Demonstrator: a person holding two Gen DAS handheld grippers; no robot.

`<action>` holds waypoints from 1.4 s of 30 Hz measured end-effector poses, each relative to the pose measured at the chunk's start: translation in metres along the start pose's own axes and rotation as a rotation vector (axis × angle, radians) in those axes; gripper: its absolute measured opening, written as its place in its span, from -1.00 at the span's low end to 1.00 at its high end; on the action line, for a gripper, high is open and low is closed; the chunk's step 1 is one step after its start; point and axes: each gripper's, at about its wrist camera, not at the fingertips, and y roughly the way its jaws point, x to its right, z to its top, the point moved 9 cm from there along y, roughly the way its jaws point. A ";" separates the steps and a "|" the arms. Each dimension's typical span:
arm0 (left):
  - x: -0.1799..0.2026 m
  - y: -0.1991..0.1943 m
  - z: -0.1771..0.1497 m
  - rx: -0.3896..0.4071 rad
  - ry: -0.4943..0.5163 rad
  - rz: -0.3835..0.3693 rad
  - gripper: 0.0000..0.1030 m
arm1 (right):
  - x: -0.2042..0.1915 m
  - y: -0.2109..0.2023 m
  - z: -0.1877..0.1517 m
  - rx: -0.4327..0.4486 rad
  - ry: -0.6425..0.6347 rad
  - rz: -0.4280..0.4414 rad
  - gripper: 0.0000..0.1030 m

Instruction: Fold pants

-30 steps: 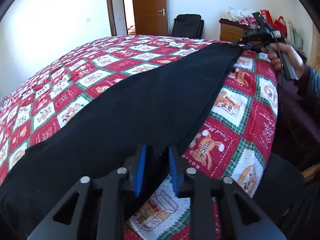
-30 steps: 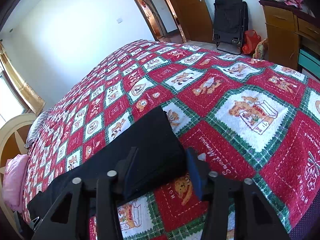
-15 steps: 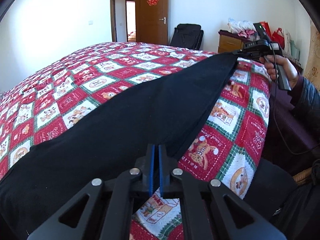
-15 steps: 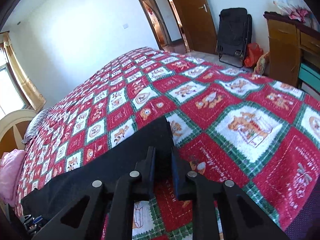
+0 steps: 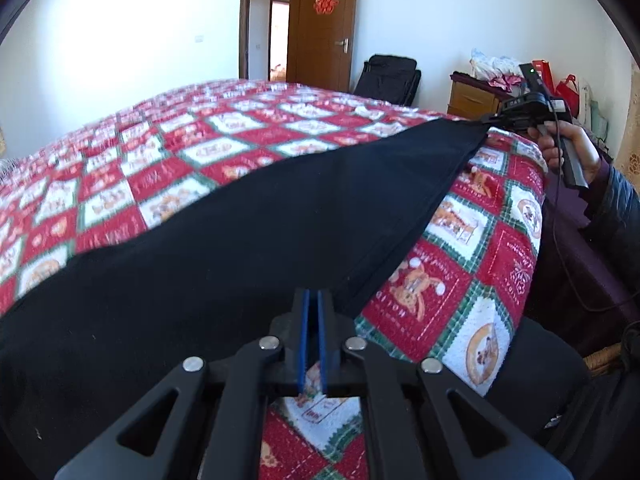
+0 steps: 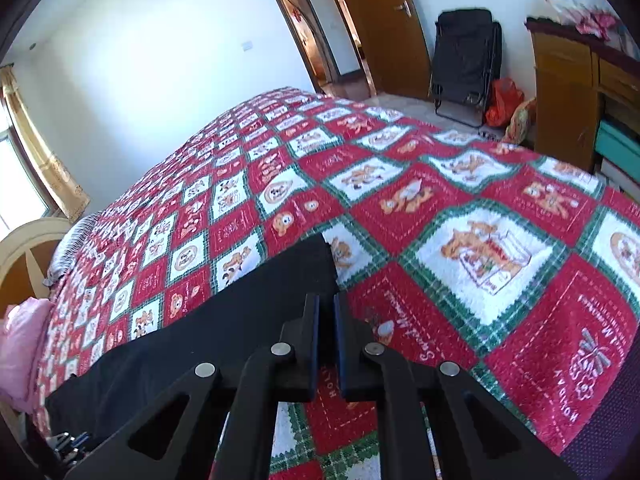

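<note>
Black pants (image 5: 240,240) lie stretched along the near edge of the bed. My left gripper (image 5: 312,300) is shut on the pants' near edge at the wide end. My right gripper (image 6: 326,304) is shut on the near corner of the narrow leg end (image 6: 280,280). In the left wrist view the right gripper (image 5: 490,120) shows at the far end of the pants, held by a hand. The cloth between the two grippers looks pulled taut and slightly raised.
The bed has a red, white and green patterned quilt (image 6: 460,240). A wooden dresser (image 6: 568,92), a black folding chair (image 6: 464,60) and an open door (image 5: 324,28) stand beyond the bed. A pink pillow (image 6: 20,344) lies at the headboard end.
Both grippers were open around the pants' edge one second ago and have closed on the cloth. Both ends have since risen slightly, pulling the pants taut.
</note>
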 end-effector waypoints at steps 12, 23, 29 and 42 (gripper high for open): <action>0.006 0.030 0.003 -0.058 0.101 0.073 -0.69 | -0.011 0.007 -0.006 -0.013 -0.040 0.004 -0.14; 0.001 -0.001 0.014 0.008 0.038 0.029 -0.91 | -0.016 -0.009 0.003 0.045 -0.120 -0.055 -0.89; -0.001 0.022 -0.008 -0.050 0.034 0.042 -0.75 | 0.001 0.010 -0.008 -0.030 -0.142 -0.138 -0.89; -0.023 -0.025 -0.004 0.026 0.068 0.159 0.33 | -0.017 -0.004 0.010 0.049 -0.204 -0.167 -0.21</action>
